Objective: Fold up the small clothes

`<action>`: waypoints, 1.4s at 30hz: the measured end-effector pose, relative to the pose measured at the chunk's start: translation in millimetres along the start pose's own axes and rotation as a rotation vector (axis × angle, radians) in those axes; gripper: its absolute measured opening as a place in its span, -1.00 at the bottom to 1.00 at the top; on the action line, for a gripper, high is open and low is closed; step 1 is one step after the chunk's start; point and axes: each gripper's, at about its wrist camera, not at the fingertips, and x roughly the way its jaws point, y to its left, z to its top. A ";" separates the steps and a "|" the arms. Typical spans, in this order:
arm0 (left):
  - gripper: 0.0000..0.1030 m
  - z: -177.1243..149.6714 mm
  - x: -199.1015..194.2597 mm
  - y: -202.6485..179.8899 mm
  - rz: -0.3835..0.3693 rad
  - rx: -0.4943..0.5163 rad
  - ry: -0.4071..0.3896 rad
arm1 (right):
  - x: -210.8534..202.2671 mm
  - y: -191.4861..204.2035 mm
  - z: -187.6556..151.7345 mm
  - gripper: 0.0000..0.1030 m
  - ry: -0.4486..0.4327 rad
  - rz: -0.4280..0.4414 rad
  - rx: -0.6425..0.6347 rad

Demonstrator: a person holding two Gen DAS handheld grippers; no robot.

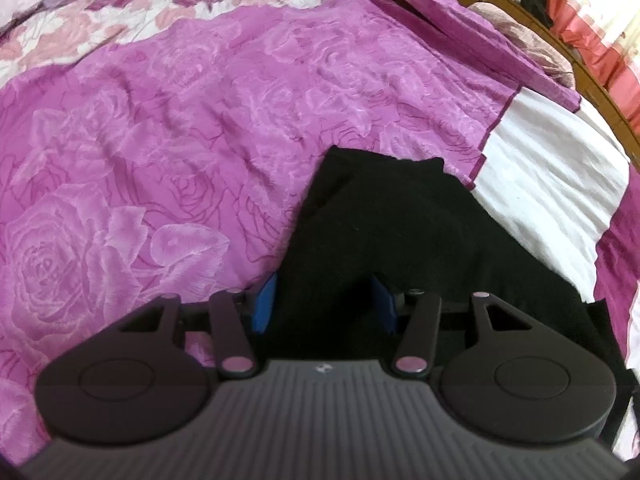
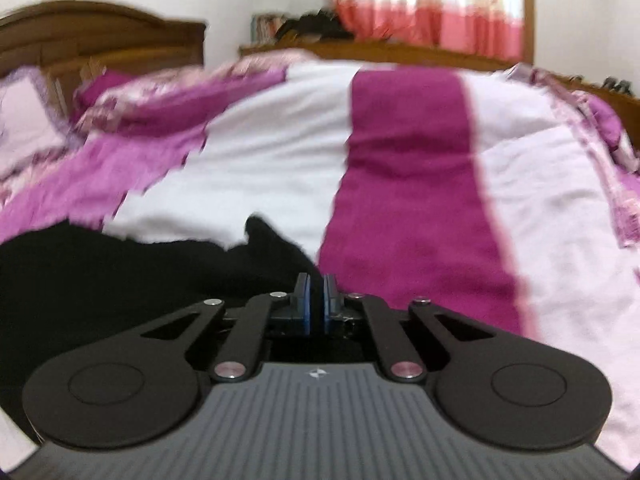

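A: Black knit, soft and limp: that is the black garment (image 1: 384, 240) in the left wrist view. It lies on the bedspread (image 1: 160, 140), just beside the bedspread's white stripe (image 1: 552, 200), and runs back toward the camera between the pads of the left gripper (image 1: 326, 304).

B: Is it held?

A: The 2 blue pads (image 1: 267, 304) stand about half apart with a thick bunch of cloth filling the gap, so I read it as gripped, though black on black hides the exact contact.

B: And the right wrist view?

A: Blurred. The right gripper (image 2: 316, 300) has its pads drawn almost together with only a bright sliver between them, and nothing I can make out caught there. The garment (image 2: 120, 272) lies left of that gripper, with 1 peak of cloth (image 2: 264, 232) poking up just ahead of it over the white stripe (image 2: 260, 152).

B: How will it handle?

A: Light, floppy, likely to sag and slide on itself. I would pinch a corner or hem edge, like that raised peak, not the bulky middle.
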 end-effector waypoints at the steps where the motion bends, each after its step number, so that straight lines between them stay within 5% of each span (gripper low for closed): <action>1: 0.03 -1.0 0.6 -1.9 0.007 0.013 -0.002 | 0.7 -5.2 0.6 -1.00 0.004 -0.006 0.005; 6: 0.21 -7.7 12.3 -12.4 0.048 0.082 0.005 | 36.0 -18.5 -18.6 -1.00 0.175 0.050 0.125; 10: 0.23 -12.0 15.9 -16.7 0.069 0.146 0.000 | 37.9 -18.6 -25.6 -0.99 0.148 0.020 0.173; 16: 0.32 -8.1 20.8 -11.6 0.093 0.172 0.036 | 35.0 -15.5 -24.1 -0.95 0.182 -0.097 0.059; 18: 0.34 -2.0 24.0 8.6 0.087 0.034 0.060 | 13.4 -17.5 -21.3 -0.71 0.143 -0.166 0.067; 19: 0.34 1.0 24.0 15.7 0.090 -0.015 0.064 | -3.3 -19.4 -21.4 -0.40 0.106 -0.170 0.099; 20: 0.34 3.7 23.5 19.2 0.095 -0.043 0.071 | -19.4 -21.5 -24.4 0.22 0.076 -0.133 0.154; 22: 0.34 3.0 21.4 15.4 0.116 -0.038 0.069 | -36.0 -15.4 -37.6 0.83 0.137 0.005 0.181; 24: 0.33 -3.5 18.7 5.6 0.154 -0.013 0.050 | -36.9 11.7 -59.5 0.83 0.219 -0.124 -0.031; 26: 0.32 -10.8 14.2 -6.3 0.196 0.010 0.018 | -41.0 23.6 -80.4 0.86 0.178 -0.190 -0.155; 29: 0.27 -19.6 2.9 -21.1 0.192 0.036 -0.038 | -54.3 12.6 -71.4 0.89 0.203 -0.188 0.041; 34: 0.28 -41.9 -21.0 -57.7 -0.039 0.179 -0.129 | -83.7 -12.9 -81.1 0.90 0.253 -0.076 0.539; 39: 0.28 -63.7 -1.8 -75.5 -0.308 0.188 -0.014 | -70.7 -36.9 -97.6 0.91 0.225 0.138 0.878; 42: 0.27 -77.8 8.5 -85.9 -0.339 0.241 -0.014 | -61.8 -47.7 -110.8 0.92 0.108 0.187 0.992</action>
